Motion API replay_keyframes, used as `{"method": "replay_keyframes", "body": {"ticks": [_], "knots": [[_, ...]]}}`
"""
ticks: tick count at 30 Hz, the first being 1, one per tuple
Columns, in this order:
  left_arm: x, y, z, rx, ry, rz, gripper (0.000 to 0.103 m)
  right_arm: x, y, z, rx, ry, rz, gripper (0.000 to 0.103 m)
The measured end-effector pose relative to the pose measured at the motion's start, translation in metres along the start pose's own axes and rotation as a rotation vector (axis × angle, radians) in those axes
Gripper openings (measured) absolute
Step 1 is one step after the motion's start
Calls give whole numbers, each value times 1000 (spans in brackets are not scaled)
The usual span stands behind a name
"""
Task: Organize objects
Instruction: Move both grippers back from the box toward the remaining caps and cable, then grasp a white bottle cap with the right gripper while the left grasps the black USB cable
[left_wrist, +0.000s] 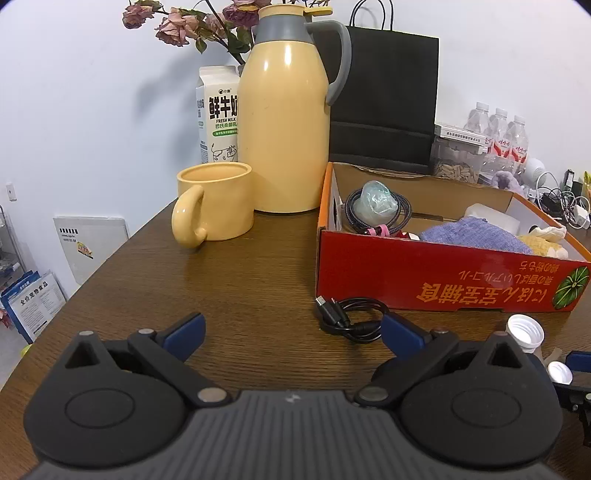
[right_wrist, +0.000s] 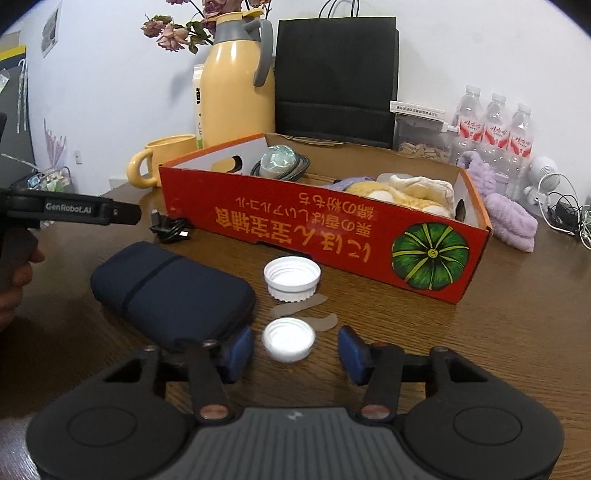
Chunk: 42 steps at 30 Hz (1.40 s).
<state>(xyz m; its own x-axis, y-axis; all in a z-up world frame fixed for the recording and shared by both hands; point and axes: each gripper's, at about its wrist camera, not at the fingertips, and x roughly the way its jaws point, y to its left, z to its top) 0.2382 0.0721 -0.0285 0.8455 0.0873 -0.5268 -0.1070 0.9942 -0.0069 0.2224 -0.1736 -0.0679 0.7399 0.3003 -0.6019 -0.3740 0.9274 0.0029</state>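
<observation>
A red cardboard box (left_wrist: 424, 273) (right_wrist: 295, 218) sits on the brown table and holds a coiled cable, a bluish ball, a purple cloth and plush items. A black USB cable (left_wrist: 349, 314) (right_wrist: 170, 227) lies in front of the box. My left gripper (left_wrist: 291, 332) is open and empty, just left of the cable. My right gripper (right_wrist: 295, 349) is open, its fingers either side of a small white cap (right_wrist: 288, 338) on the table. A larger white cap (right_wrist: 291, 277) (left_wrist: 524, 330) lies beyond it. A navy zip case (right_wrist: 170, 291) lies to the left.
A yellow mug (left_wrist: 214, 203), yellow thermos jug (left_wrist: 288, 114), milk carton (left_wrist: 218, 114) and black paper bag (left_wrist: 384, 99) stand behind the box. Water bottles (right_wrist: 495, 125), a purple fuzzy item (right_wrist: 506, 218) and tangled wires (right_wrist: 569, 218) are at the right.
</observation>
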Motion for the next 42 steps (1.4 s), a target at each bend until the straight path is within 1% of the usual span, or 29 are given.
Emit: {"method": "replay_keyframes", "body": {"ticks": [1, 2, 10, 17, 22, 31, 34, 42], "knots": [[0, 0, 0, 0, 0, -1, 103, 0, 0, 0, 1, -2, 7, 34], [0, 0, 0, 0, 1, 0, 103, 0, 0, 0, 1, -4, 10, 28], [0, 0, 0, 1, 2, 4, 103, -3, 2, 0, -9, -21, 7, 27], [1, 0, 0, 1, 3, 4, 103, -10, -2, 2, 12, -81, -45, 27], [2, 0, 0, 2, 5, 7, 103, -20, -10, 4, 47, -139, -82, 27], [11, 1, 0, -14, 14, 22, 103, -30, -16, 4, 68, -202, -132, 27], [15, 2, 1, -35, 20, 36, 103, -34, -19, 5, 82, -226, -148, 27], [38, -1, 8, -49, 75, 44, 103, -37, -20, 5, 88, -235, -146, 27]]}}
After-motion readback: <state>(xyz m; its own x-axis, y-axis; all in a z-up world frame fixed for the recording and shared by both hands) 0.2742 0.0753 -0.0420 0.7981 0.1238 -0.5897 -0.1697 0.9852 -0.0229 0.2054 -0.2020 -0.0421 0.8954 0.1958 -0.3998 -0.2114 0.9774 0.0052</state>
